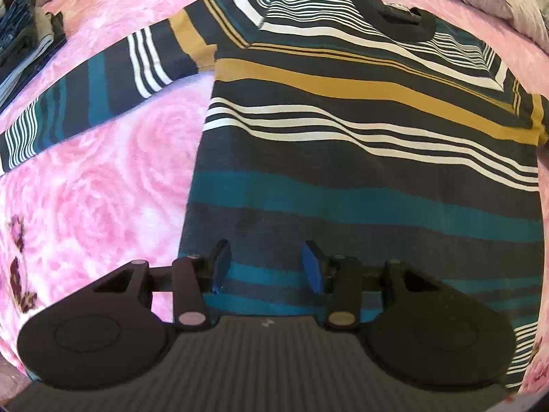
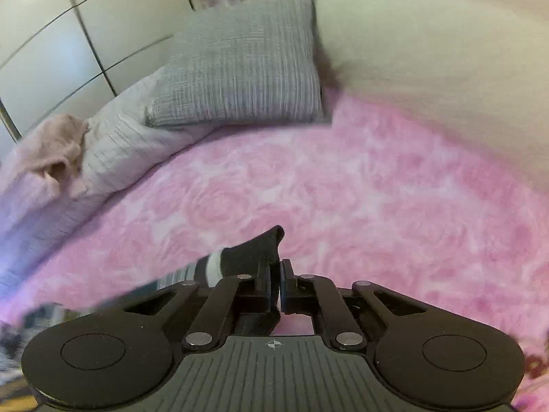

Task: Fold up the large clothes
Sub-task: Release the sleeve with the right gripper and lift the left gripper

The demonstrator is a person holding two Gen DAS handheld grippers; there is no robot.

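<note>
Right gripper (image 2: 275, 273): jaws clenched on the black ribbed cuff (image 2: 255, 252) of a sleeve; white and grey stripes trail off to the left behind it. The cuff sits pinched in the fingers, lifted clear of the pink rose-pattern fleece blanket (image 2: 360, 199). The view is motion-blurred, so I can't tell how deep the bite is.

Left gripper (image 1: 267, 267): jaws released, blue pads (image 1: 313, 267) wide apart, hovering just above the lower body of the long-sleeved knit sweater with navy, teal, white and mustard stripes (image 1: 360, 158). It is not touching cloth as far as I can see.

Sweater lies flat on the blanket, black collar (image 1: 401, 24) away from the left camera, hem near the gripper. One sleeve (image 1: 103, 92) is stretched out straight to the left of the left view. The sleeve on the other side is not visible there, so presumably it's the one in the right gripper.

My read: sleeve fold-in is under way.

How to do it well:
- Carry the cuff across the chest low, so the sleeve lays over without dragging the body.
- Crease at the shoulder seam, sleeve parallel to the stripes.
- Use the left gripper to pin the torso near the hem or side seam while the right pulls. Knit on fleece will likely grip and bunch.
- Release only once the cuff lies flat on the body.

Risk: the thick cuff may slip out of a shallow pinch.

Further out: grey ribbed pillow (image 2: 247, 65) and crumpled pale bedding (image 2: 113, 147) at the head of the bed, well clear. Folded stack of dark clothes (image 1: 24, 37) at the far left.
</note>
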